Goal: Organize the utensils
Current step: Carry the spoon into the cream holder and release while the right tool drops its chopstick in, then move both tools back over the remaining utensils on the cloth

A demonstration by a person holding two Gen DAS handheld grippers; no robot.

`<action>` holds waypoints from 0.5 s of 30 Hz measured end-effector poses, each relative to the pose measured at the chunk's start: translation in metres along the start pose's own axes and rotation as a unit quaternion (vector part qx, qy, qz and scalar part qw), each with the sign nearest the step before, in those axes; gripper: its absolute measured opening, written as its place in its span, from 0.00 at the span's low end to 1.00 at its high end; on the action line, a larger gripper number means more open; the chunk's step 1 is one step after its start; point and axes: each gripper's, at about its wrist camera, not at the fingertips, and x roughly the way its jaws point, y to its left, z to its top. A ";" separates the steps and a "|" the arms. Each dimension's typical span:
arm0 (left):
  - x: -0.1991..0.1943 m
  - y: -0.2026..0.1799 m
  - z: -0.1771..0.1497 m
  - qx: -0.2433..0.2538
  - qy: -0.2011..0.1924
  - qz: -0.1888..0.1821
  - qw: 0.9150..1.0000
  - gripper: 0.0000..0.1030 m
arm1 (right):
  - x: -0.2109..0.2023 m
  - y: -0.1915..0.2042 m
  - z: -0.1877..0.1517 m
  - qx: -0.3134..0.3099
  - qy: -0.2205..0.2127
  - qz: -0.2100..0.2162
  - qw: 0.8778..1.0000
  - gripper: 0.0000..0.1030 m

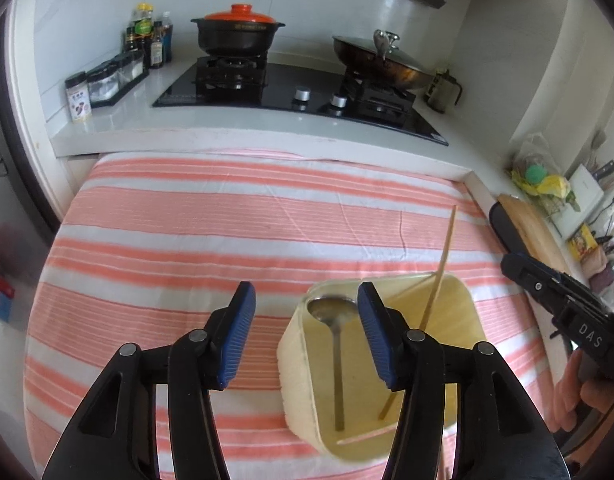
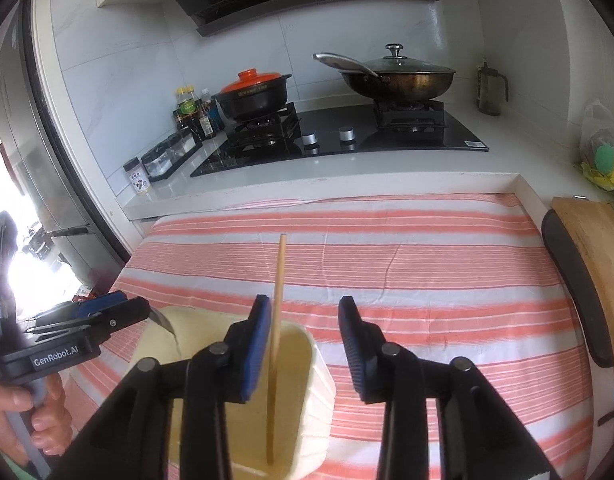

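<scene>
Left wrist view: striped cloth (image 1: 227, 232) before the stove (image 1: 291, 84); left gripper (image 1: 306, 312) and right gripper (image 2: 305, 330) both spread apart.

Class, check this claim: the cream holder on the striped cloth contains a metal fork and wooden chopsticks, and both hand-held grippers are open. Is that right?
One detail is wrong. The metal utensil in the holder is a spoon, not a fork; the left wrist view shows its round bowl. The rest stands: chopsticks are in it, on the striped cloth, with the left hand-held gripper and right hand-held gripper open.
</scene>
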 end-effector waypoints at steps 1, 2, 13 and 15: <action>-0.016 0.003 -0.005 0.003 -0.010 -0.002 1.000 0.57 | -0.015 -0.002 -0.003 -0.003 -0.006 0.002 1.000 0.35; -0.034 0.006 -0.013 0.006 -0.022 -0.001 1.000 0.63 | -0.031 -0.003 -0.006 -0.008 -0.012 0.003 1.000 0.35; -0.174 0.062 -0.200 -0.005 -0.035 0.031 0.999 0.89 | -0.225 -0.021 -0.152 -0.067 -0.045 -0.035 0.996 0.41; -0.180 0.072 -0.239 -0.042 -0.027 0.038 0.998 0.89 | -0.247 -0.022 -0.194 -0.074 -0.059 -0.062 0.994 0.41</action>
